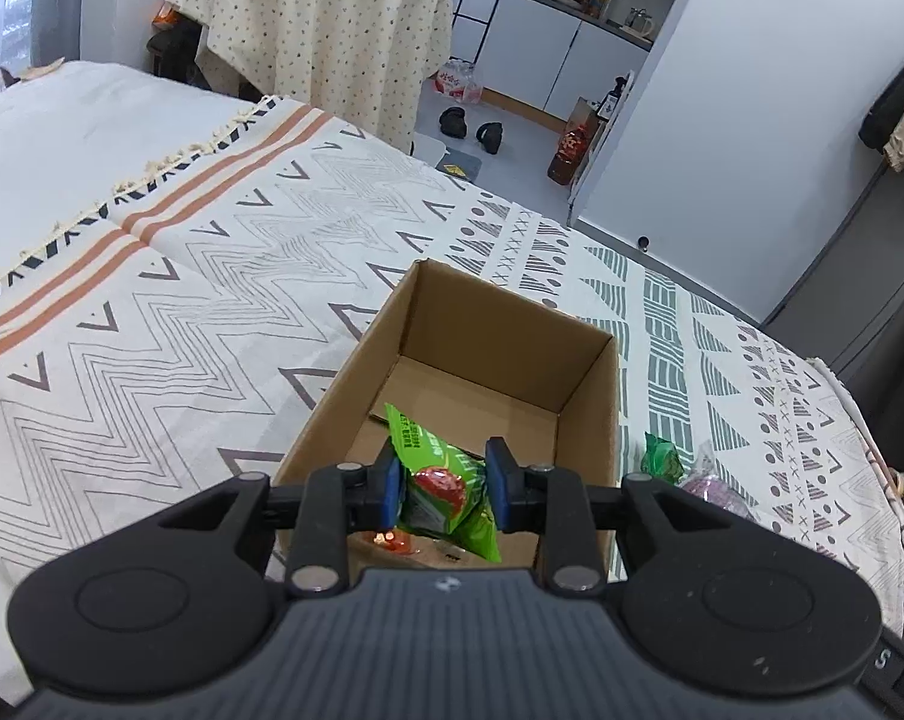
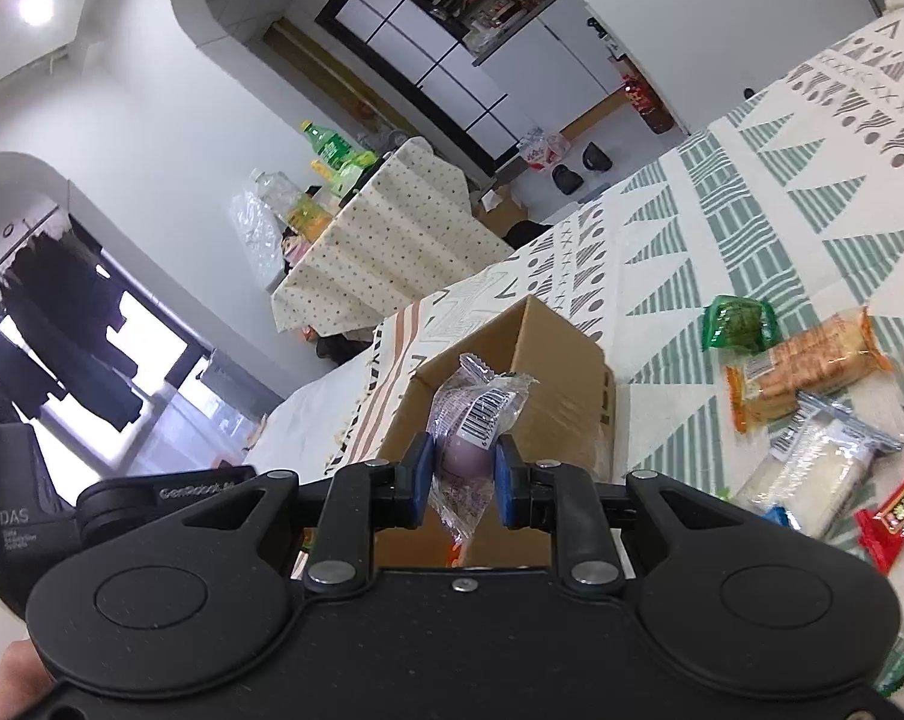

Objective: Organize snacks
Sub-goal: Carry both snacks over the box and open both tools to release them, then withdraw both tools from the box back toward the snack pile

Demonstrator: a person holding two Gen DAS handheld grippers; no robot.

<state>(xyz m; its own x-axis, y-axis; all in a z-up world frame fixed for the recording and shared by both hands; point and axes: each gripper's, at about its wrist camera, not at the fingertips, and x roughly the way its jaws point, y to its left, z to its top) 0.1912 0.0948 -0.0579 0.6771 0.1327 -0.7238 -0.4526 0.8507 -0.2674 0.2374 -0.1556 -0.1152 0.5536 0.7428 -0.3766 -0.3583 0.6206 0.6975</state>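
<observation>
Left view: the left tool (image 1: 443, 483) clenches a green packet (image 1: 446, 480) over the box (image 1: 590, 414) on the bed (image 1: 182, 276) — released crookedly, it could catch the near wall.

Right view: the right tool (image 2: 464, 474) clenches a clear-wrapped bun (image 2: 467, 426) beside the box (image 2: 560, 372) — the slick wrapper could slip out short of it.

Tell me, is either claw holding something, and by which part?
Left claw pinches a green snack packet across its middle; right claw pinches a clear-wrapped purple snack around its lower half.
</observation>
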